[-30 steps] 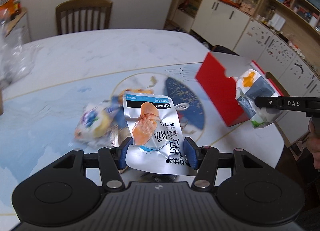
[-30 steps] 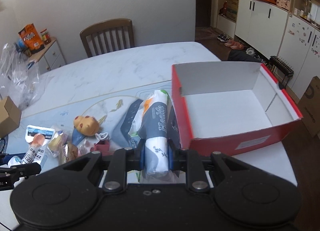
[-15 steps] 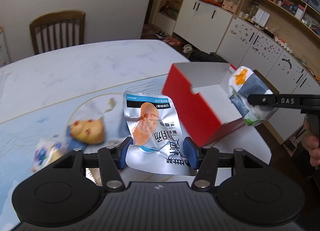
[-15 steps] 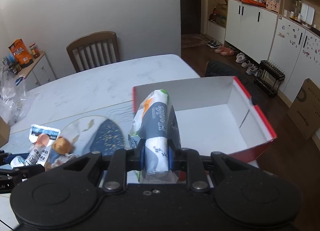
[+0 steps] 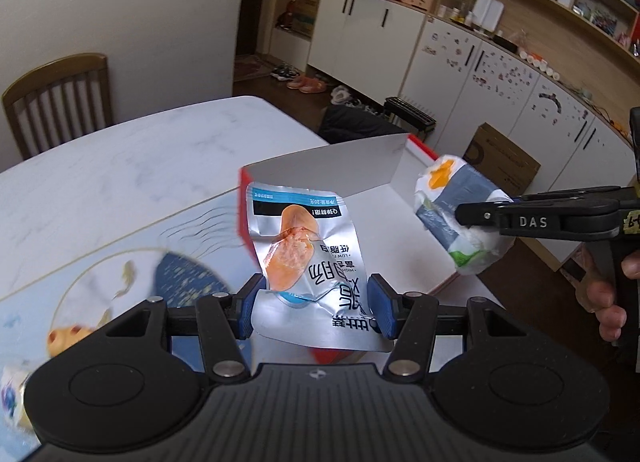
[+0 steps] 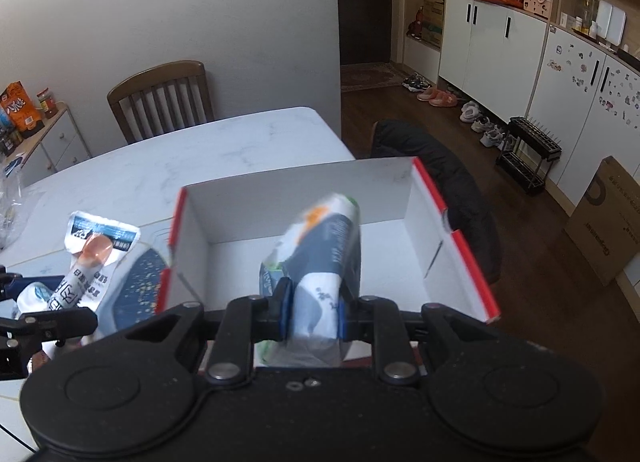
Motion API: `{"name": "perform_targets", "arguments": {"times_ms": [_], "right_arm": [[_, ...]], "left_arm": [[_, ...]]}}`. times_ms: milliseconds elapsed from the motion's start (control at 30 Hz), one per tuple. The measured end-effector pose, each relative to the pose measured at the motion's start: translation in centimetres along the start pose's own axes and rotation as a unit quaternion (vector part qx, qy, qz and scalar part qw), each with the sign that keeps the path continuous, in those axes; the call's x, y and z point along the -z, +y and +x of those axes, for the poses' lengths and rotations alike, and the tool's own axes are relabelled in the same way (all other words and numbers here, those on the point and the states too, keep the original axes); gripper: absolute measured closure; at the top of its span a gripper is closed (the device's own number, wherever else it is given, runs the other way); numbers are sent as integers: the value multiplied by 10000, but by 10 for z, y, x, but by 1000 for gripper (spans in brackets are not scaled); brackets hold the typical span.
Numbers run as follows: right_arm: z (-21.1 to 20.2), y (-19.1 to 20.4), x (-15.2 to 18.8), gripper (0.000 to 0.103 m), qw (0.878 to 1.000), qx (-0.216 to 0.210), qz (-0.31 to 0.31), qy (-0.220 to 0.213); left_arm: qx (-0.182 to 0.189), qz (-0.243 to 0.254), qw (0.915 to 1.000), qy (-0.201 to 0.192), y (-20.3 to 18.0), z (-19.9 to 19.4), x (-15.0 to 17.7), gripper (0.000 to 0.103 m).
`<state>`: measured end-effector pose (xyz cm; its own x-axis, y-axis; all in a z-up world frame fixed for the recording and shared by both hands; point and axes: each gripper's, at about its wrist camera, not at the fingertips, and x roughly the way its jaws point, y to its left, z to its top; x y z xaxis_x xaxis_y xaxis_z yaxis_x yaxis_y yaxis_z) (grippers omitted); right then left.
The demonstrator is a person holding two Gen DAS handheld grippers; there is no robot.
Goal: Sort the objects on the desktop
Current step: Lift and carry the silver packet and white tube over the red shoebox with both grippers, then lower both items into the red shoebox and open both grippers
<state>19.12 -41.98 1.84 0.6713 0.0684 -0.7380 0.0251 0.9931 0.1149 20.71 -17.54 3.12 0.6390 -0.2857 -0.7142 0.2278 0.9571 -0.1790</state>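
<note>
My left gripper [image 5: 314, 308] is shut on a silver snack pouch [image 5: 304, 258] with an orange picture, held in the air in front of the near left wall of the red box [image 5: 352, 172]. My right gripper [image 6: 312, 312] is shut on a white and grey tissue pack [image 6: 320, 254] and holds it above the box's white inside [image 6: 396, 258]. The right gripper and its pack [image 5: 460, 218] also show at the right of the left wrist view. The silver pouch [image 6: 90, 262] shows at the left of the right wrist view.
A small yellow toy [image 5: 64, 336] and other snack packs lie on the blue patterned mat [image 5: 180, 274] at the left. A wooden chair [image 6: 160, 98] stands behind the white marble table [image 6: 224, 154]. A cardboard box [image 6: 608, 218] leans by the cupboards on the floor.
Both grippers moved right toward the red box with their loads. The tissue pack went from beside the box to above its inside. The pouch came up to the box's left wall.
</note>
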Motion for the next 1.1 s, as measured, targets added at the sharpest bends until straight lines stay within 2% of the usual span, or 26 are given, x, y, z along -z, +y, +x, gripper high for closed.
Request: {"name": "perform_targets", "arguments": {"times_ms": [233, 533, 767, 1100], "right_arm": [[22, -19, -10, 83, 9999, -9, -152, 27], [56, -40, -13, 84, 9998, 66, -81, 161], [80, -49, -9, 84, 9989, 35, -253, 385], [102, -50, -3, 84, 9972, 183, -494, 533]], "left_arm": [[40, 347, 9993, 163, -29, 40, -25, 48], [7, 715, 9951, 676, -50, 100, -46, 48], [-11, 912, 9902, 1059, -58, 143, -54, 48], [-117, 1189, 9813, 1510, -63, 185, -53, 48]]}}
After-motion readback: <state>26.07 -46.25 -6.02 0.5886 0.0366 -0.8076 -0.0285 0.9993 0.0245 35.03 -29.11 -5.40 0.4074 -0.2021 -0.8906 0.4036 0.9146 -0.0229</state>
